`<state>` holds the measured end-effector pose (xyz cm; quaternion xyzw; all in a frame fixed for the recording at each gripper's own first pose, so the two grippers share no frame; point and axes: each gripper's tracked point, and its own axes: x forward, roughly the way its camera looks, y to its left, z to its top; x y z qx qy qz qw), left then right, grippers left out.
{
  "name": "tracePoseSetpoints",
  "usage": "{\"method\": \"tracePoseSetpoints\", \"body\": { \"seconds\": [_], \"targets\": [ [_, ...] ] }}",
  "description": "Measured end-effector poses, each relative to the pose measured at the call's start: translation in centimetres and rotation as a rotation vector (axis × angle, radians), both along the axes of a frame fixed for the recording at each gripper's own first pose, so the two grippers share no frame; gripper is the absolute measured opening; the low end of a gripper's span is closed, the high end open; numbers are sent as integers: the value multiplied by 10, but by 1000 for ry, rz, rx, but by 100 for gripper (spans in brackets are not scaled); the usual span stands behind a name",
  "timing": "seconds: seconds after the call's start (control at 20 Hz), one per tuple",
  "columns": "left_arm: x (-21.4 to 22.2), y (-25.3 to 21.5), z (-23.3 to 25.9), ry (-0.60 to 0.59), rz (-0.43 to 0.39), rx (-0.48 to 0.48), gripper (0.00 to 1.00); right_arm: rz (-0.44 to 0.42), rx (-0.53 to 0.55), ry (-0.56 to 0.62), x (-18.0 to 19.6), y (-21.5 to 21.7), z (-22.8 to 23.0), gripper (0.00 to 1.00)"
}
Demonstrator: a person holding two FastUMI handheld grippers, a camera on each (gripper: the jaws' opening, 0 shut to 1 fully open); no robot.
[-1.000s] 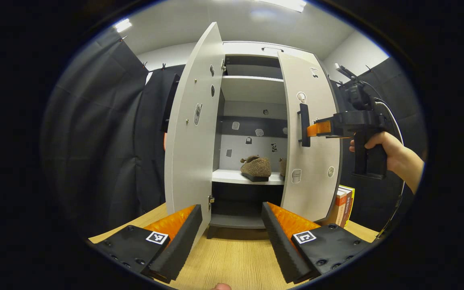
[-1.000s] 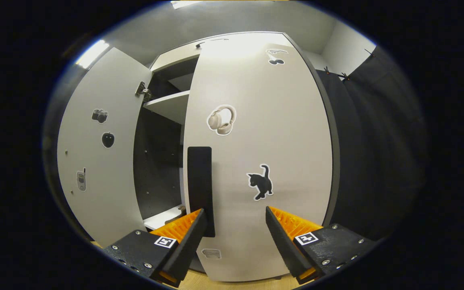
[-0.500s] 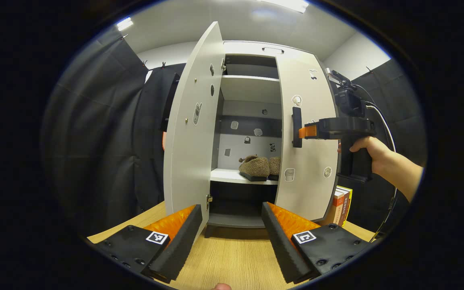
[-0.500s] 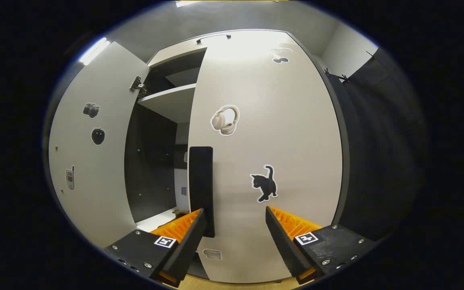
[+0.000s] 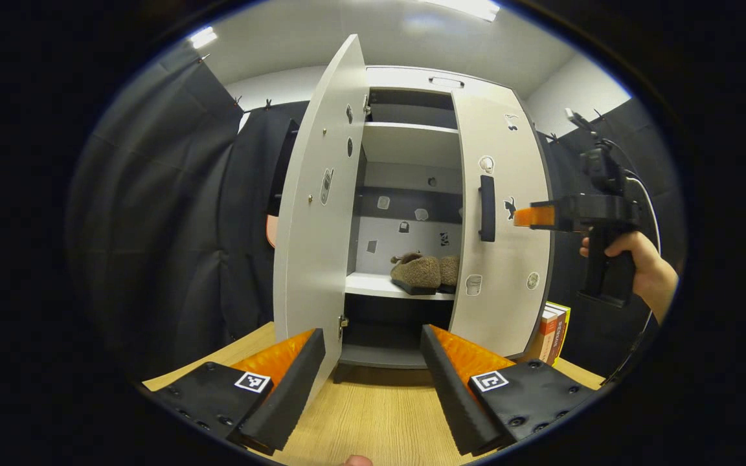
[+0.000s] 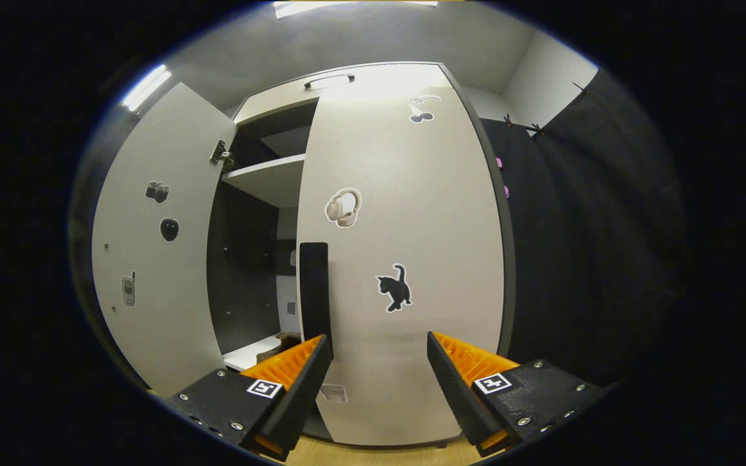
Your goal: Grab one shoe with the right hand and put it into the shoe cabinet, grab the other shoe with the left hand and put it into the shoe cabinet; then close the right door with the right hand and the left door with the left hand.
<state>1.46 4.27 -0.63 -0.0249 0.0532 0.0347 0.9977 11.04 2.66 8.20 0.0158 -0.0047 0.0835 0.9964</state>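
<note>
While both brown fleecy slippers (image 5: pixel 421 272) are already sitting side by side on the white middle shelf (image 5: pixel 399 287), the tall pale-grey shoe cabinet (image 5: pixel 412 97) is standing on the light wooden table (image 5: pixel 373 414) with the loading part of the task looking done. Its right door (image 5: pixel 502 233), pale grey with small stickers and a black vertical bar handle (image 5: pixel 487 208), is lying nearly flush with the cabinet front; whether it is fully shut is hard to judge through the fisheye curve. Its left door (image 5: pixel 318 213) is standing wide open, swung toward the near left, so that closing is what remains.

Far right in the left gripper view, the right gripper (image 5: pixel 533 216), held in a person's hand (image 5: pixel 635 259), is hovering just beside the door face, apart from the handle. Seen from its own camera, its jaws are spread and gripping nothing.

Nearest the camera, the left gripper (image 5: pixel 370 362) is waiting with its jaws apart and empty, low in front of the open cabinet, near the left door's lower edge.
</note>
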Motion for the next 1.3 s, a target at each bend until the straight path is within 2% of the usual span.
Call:
{"method": "tracePoseSetpoints", "body": {
  "seconds": [0.2, 0.4, 0.55, 0.6, 0.85, 1.0, 1.1, 1.25, 1.3],
  "targets": [
    [3, 4, 7, -10, 6, 5, 99, -14, 7, 7, -38, -16, -17, 92],
    [8, -1, 8, -12, -9, 8, 97, -57, 28, 51, -77, -32, -52, 92],
    [6, -1, 7, -4, -8, 2, 94, -46, 3, 90, -107, -32, -91, 92],
    [5, 1, 8, -2, -1, -3, 97, -38, -12, 96, -117, -31, -101, 92],
    [-3, 63, 49, -18, 148, 8, 96, -35, 19, 146, -151, -34, -135, 92],
    [-1, 120, 86, -49, 243, 68, 99, -44, 16, 147, -153, -40, -134, 92],
    [9, 159, 103, -50, 304, 104, 96, -51, 10, 133, -153, -46, -127, 92],
    [30, 195, 117, -69, 354, 122, 94, -59, 5, 118, -154, -52, -120, 92],
    [39, 203, 123, -79, 356, 109, 97, -60, 0, 116, -155, -53, -119, 92]
  ]
}}
